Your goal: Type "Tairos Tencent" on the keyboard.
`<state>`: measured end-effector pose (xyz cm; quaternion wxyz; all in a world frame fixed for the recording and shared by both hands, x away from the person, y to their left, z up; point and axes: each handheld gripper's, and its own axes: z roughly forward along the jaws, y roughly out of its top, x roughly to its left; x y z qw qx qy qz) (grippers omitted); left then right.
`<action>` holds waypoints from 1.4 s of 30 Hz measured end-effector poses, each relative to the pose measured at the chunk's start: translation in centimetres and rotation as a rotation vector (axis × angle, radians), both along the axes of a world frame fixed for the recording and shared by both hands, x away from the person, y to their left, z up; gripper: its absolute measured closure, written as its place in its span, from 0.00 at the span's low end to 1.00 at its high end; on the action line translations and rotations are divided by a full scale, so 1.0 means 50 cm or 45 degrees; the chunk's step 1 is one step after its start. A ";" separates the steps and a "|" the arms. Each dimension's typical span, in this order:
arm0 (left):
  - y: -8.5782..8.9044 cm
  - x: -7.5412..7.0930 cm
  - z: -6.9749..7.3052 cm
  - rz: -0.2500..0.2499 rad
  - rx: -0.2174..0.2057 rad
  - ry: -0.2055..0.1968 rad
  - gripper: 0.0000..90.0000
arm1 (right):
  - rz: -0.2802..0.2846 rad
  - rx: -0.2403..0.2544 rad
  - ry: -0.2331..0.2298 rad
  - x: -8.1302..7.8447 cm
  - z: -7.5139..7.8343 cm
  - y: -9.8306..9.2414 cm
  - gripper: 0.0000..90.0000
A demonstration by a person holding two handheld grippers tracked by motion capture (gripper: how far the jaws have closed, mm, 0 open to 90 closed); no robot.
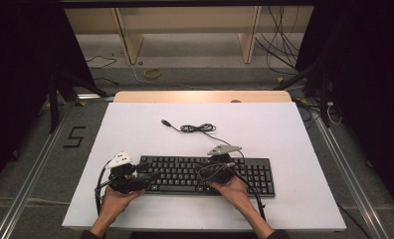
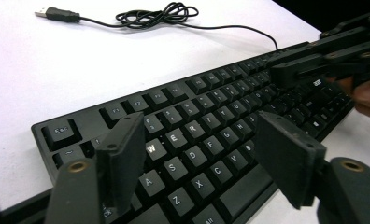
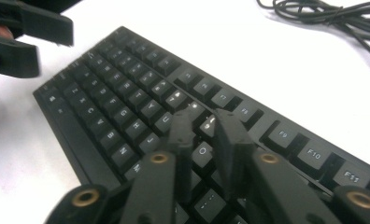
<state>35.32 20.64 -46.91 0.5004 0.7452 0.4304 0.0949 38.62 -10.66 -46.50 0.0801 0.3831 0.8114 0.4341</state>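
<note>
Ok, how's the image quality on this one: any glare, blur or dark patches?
High view: a warm glare strip along the table's far edge, surroundings dark. Left gripper view: the keyboard letters are sharp, the left gripper jaws slightly soft. Right gripper view: the right gripper and the cable are blurred.

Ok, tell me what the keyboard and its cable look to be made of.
Keyboard: seemingly matte black plastic, its moulded keycaps with pale printed legends giving a dull sheen. Cable: probably rubber- or plastic-sheathed wire, thin, black and loosely coiled, ending in a metal-tipped plug.
</note>
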 end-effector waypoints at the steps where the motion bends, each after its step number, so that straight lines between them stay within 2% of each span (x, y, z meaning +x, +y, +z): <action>1: -0.001 0.000 -0.001 0.000 0.000 0.004 0.41 | -0.001 0.002 -0.004 -0.001 0.002 -0.002 0.81; 8: -0.007 0.005 -0.007 -0.018 0.039 0.026 0.51 | -0.009 0.019 0.014 -0.009 0.010 -0.013 0.66; 18: -0.011 0.012 -0.013 -0.013 0.092 0.060 0.69 | 0.000 0.026 -0.013 -0.027 0.019 -0.024 0.50; 36: -0.024 0.016 -0.019 -0.057 0.172 0.089 0.91 | 0.019 0.050 -0.023 -0.046 0.024 -0.036 0.45; 42: -0.027 0.016 -0.019 -0.053 0.188 0.090 0.98 | 0.022 0.055 -0.020 -0.050 0.025 -0.038 0.43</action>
